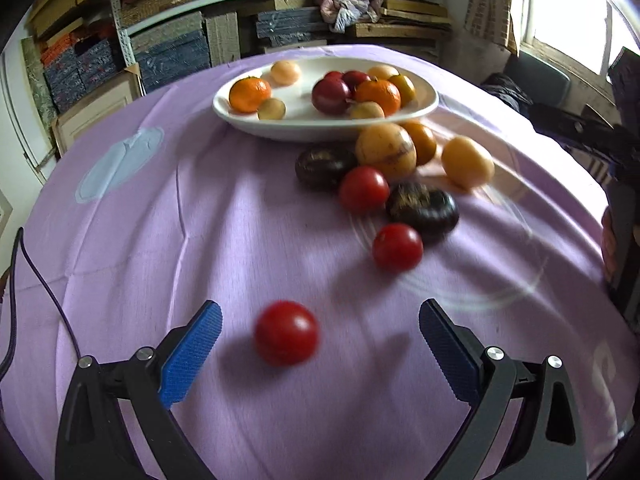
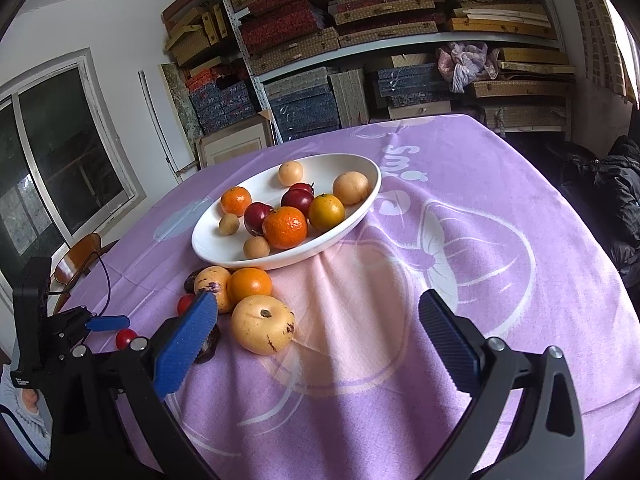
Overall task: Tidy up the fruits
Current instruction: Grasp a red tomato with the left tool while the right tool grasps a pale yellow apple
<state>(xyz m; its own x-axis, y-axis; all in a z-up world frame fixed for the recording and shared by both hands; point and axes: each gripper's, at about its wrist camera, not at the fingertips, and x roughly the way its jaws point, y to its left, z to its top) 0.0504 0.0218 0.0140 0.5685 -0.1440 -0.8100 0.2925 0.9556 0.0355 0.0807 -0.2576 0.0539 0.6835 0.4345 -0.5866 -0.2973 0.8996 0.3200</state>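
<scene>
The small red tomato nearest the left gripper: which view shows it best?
The left wrist view: the small red tomato lies whole, slightly blurred, between the open left gripper fingers. The right wrist view shows it only small and partly hidden.

The bowl (image 2: 208, 250) sits on the counter (image 2: 460, 280) before the shelves (image 2: 360, 44); loose fruits (image 2: 262, 324) lie just beside its near rim.

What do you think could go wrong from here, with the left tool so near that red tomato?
The red tomato lies loose on the cloth between the open fingers of the left tool; a nudge might roll it away. The image is blurred, so a fast closure could miss. The white plate is already crowded on one side, so added fruit might spill.
</scene>
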